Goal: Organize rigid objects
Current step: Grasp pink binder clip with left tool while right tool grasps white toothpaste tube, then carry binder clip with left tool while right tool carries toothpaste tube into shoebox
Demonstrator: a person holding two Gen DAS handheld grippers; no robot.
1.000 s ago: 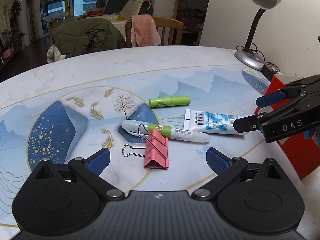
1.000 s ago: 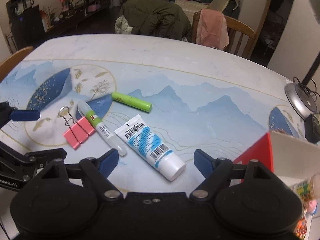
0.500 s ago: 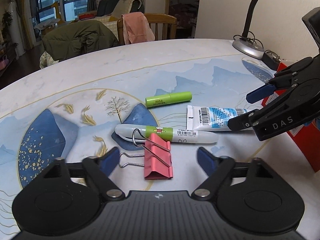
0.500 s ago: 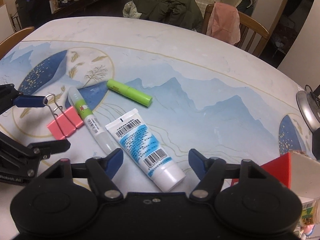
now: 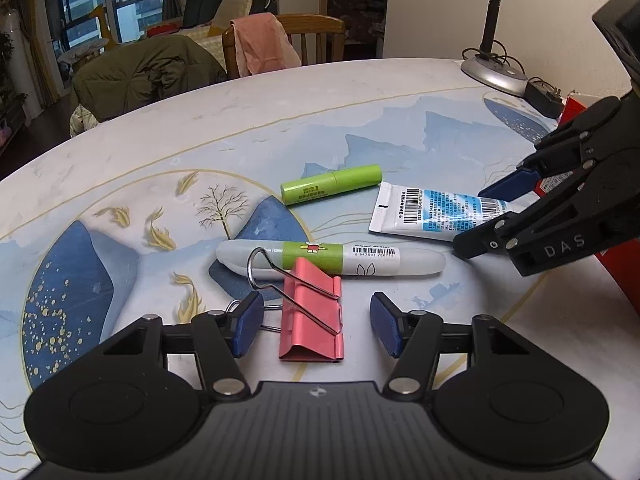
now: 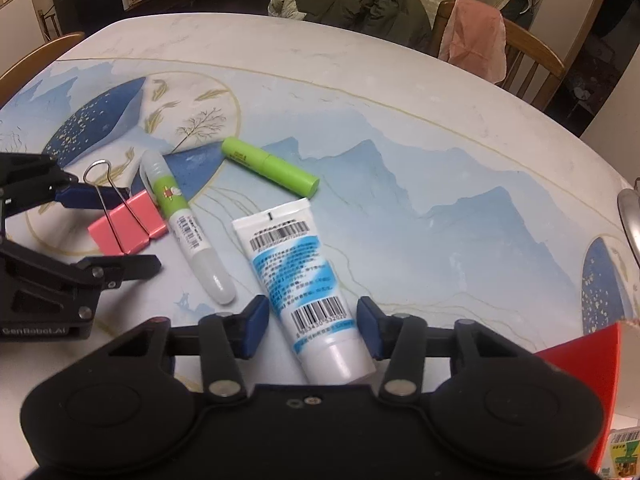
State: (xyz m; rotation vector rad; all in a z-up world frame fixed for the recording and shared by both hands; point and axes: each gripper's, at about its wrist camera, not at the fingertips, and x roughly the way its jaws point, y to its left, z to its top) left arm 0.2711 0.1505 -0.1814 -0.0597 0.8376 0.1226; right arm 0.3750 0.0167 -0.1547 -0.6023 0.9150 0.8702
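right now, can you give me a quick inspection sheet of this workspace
surface: round table with a blue mountain print, lit, dry.
job's things: pink binder clip, white glue pen, green tube, white and blue tube, all lying flat; clip's wire handle rests on the pen.
clutter: red box at the table edge.
grippers: left hand-held gripper closing around the binder clip, pads not yet touching; right hand-held gripper closing around the white and blue tube, gaps still visible.
cables: lamp cord and black adapter by the wall.
surroundings: chairs draped with a pink cloth and a green jacket.
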